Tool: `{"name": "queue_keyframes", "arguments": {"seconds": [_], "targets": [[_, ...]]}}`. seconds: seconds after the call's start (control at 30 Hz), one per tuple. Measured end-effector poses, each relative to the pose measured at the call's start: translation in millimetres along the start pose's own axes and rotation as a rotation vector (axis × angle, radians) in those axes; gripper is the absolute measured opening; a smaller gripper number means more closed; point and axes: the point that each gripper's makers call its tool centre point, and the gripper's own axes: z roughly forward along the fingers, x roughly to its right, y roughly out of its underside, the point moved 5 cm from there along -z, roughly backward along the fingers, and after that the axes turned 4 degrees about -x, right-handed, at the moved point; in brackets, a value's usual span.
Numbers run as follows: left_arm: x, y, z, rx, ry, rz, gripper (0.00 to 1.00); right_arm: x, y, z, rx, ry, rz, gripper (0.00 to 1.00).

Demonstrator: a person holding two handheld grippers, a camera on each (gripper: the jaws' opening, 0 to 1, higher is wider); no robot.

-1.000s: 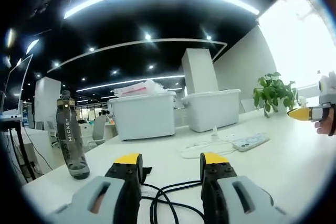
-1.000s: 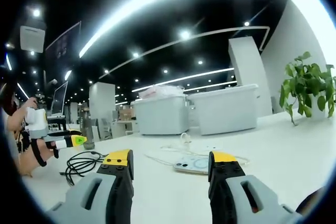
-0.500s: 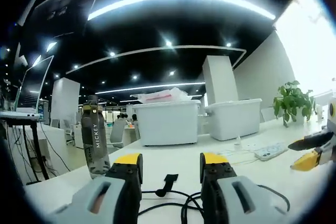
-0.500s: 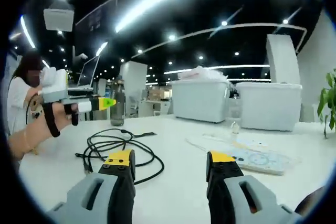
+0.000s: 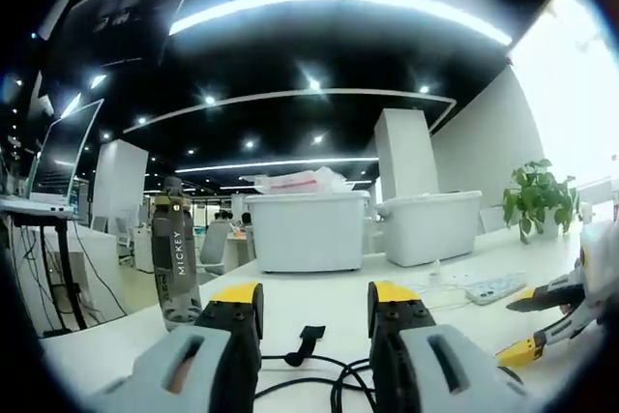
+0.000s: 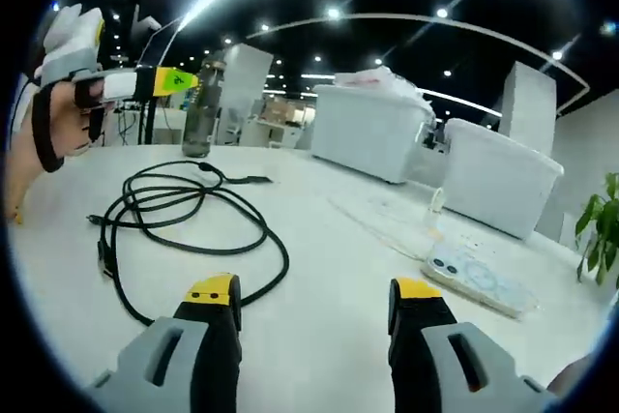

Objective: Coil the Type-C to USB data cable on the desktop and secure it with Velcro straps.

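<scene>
The black data cable (image 6: 184, 224) lies in loose, untidy loops on the white desk (image 6: 319, 239), one end (image 6: 249, 181) pointing toward the bins. My right gripper (image 6: 315, 289) is open and empty, just short of the nearest loop. A hand holds my left gripper (image 6: 145, 82) above the far left side of the cable. In the left gripper view, my left gripper (image 5: 311, 297) is open and empty, with cable loops (image 5: 314, 379) low between the jaws and a flat black end piece (image 5: 309, 340) lying on the desk. The right gripper (image 5: 537, 324) comes in from the right, jaws apart.
A dark water bottle (image 5: 174, 263) (image 6: 205, 108) stands at the desk's left. Two white storage bins (image 6: 372, 132) (image 6: 498, 186) sit at the back. A white power strip (image 6: 479, 276) with a white cord (image 6: 387, 220) lies on the right, near a potted plant (image 5: 537, 202).
The right gripper view has tipped down and come closer to the cable. In the left gripper view, the right gripper has come lower and nearer. The cable has not moved.
</scene>
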Motion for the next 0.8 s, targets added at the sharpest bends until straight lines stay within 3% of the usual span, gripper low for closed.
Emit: {"name": "queue_keyframes", "arguments": {"seconds": [0.07,0.1,0.17,0.2,0.27,0.43,0.47,0.5,0.6,0.8], "targets": [[1.9,-0.1,-1,0.002,0.002,0.004,0.45,12,11.5,-6,-0.038,0.028,-0.054,0.56],[2.9,-0.2,-1,0.003,0.005,0.003,0.45,16,13.0,-12,-0.01,0.026,-0.014,0.56],[5.2,-0.9,-2,0.006,0.009,0.002,0.45,24,16.5,-19,-0.029,0.043,0.063,0.55],[6.7,-2.1,-2,0.011,0.011,0.003,0.45,27,7.6,-22,0.045,0.036,0.136,0.55],[9.2,-3.3,-2,0.019,0.013,0.011,0.45,21,-3.5,-21,0.091,0.006,0.154,0.55],[9.5,-1.8,-1,0.014,0.012,0.031,0.45,-34,-10.1,0,0.027,-0.131,-0.002,0.6],[8.7,-1.2,-1,0.01,0.012,0.028,0.45,-39,-8.4,3,-0.006,-0.119,-0.041,0.6],[8.0,-0.7,-1,0.007,0.012,0.025,0.45,-42,-11.6,7,0.007,-0.11,-0.017,0.58],[4.9,-1.3,-2,0.009,0.005,0.018,0.45,-31,-13.4,7,-0.059,-0.048,-0.062,0.55],[7.6,-6.1,-3,0.025,0.022,0.007,0.44,-7,-2.6,-6,-0.074,-0.035,-0.036,0.55]]}}
